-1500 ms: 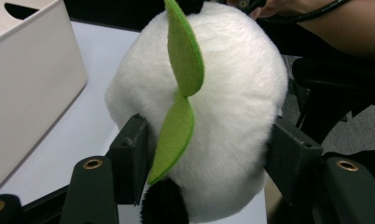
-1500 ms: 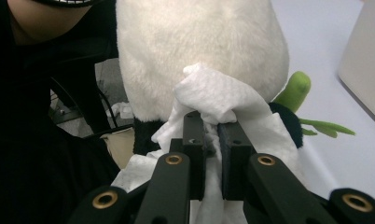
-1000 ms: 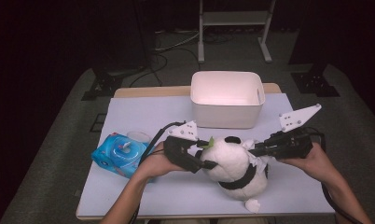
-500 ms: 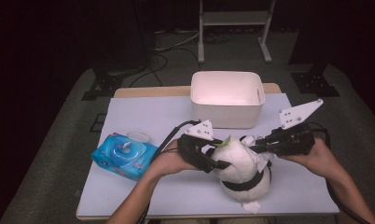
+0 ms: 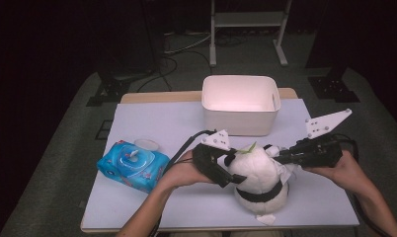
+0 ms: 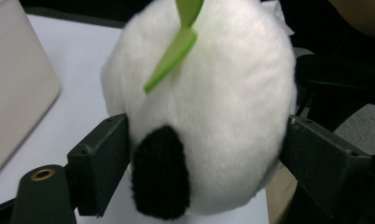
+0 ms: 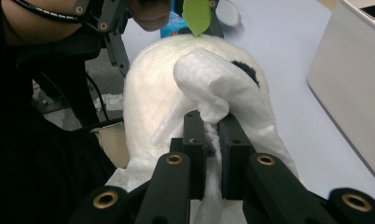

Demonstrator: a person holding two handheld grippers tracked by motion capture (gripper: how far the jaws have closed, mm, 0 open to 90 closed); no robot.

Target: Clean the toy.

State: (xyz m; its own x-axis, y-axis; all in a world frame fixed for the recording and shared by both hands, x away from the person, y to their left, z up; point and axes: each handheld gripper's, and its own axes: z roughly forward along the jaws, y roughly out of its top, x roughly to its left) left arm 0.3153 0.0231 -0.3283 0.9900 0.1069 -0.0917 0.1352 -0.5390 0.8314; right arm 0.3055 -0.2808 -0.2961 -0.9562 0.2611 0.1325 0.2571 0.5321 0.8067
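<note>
Your left gripper sits at the 9 o'clock side of the plush panda, and its 2 jaws straddle the white head; in the left gripper view both pads lie against the fur, and the jaws have just been opening wider. Your right gripper comes in from 3 o'clock with its jaws pressed together on a white wipe draped over the panda's head. The panda stands on the pale table mat near the front edge, toward 5 o'clock from the mat's middle. A green leaf sticks up from its crown.

At 12 o'clock from the panda, the white bin stands close by, its near wall just beyond your gripper tips. At 9 o'clock, the blue wipes pack lies near the mat's left edge, apart from your left hand. Bare mat runs between the pack and the bin, and along the right edge by your right hand.
</note>
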